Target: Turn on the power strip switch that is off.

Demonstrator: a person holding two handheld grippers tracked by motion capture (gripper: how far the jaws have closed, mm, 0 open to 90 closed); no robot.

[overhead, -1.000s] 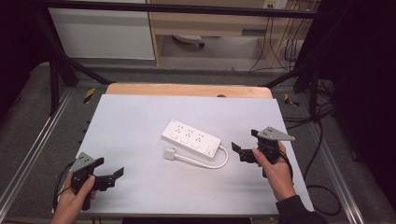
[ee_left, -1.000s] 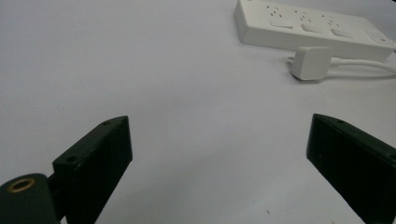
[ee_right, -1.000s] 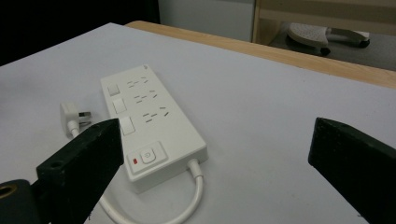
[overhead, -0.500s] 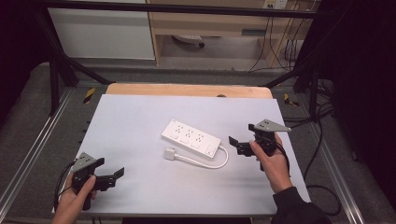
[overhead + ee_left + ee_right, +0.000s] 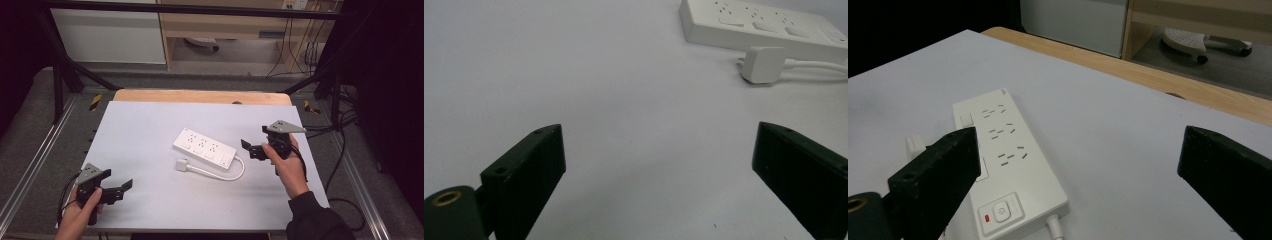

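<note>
Moved slightly farther up the table since a second ago, the right gripper (image 5: 254, 148) now hovers just right of the strip, while the left one has stayed put. At the near left, the left gripper (image 5: 121, 190) is spread wide, grasping nothing. Mid-table on the pale grey tabletop (image 5: 150, 125) lies the white rectangular plastic power strip (image 5: 204, 148), its white plug (image 5: 181, 164) just beside it. The right gripper's jaws are released too

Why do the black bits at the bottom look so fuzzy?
In both gripper views the jaws sit too close to the camera, so they blur; the power strip stays sharp in the right gripper view; in the high view the room's corners are dark, the table evenly lit.
</note>
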